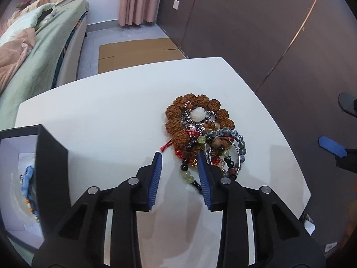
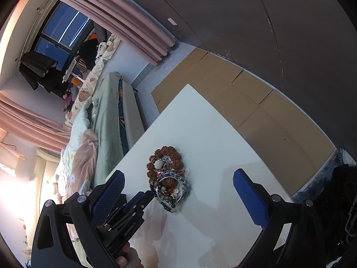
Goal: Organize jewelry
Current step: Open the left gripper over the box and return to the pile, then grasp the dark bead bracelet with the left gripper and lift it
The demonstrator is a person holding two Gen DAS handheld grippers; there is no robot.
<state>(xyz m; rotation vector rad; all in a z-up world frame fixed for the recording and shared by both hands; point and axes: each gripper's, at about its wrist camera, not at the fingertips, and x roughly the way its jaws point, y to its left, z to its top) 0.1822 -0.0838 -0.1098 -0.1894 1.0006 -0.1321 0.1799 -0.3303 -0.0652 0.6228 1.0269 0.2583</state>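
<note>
A pile of jewelry (image 1: 200, 131) lies on the white table (image 1: 100, 111): a brown knobbly bead bracelet (image 1: 178, 111), a white carved stone (image 1: 197, 115) on a silver chain, a grey-blue bead string, a silver bangle (image 1: 238, 156) and a green-and-black bead bracelet (image 1: 187, 174). My left gripper (image 1: 179, 155) reaches the pile's near edge. Its jaws stand narrow, with the green-and-black beads between them against the right pad and the left pad clear. My right gripper (image 2: 178, 173) hangs wide open above the pile (image 2: 167, 176), empty. The left gripper (image 2: 147, 197) shows at the pile's lower left.
A black box (image 1: 51, 167) with a white inside stands at the table's left, and blue beaded jewelry (image 1: 28, 178) lies in it. A bed (image 1: 33, 62) runs along the left. Flat cardboard (image 1: 138, 53) lies on the floor beyond the table. A dark wall (image 1: 256, 33) is on the right.
</note>
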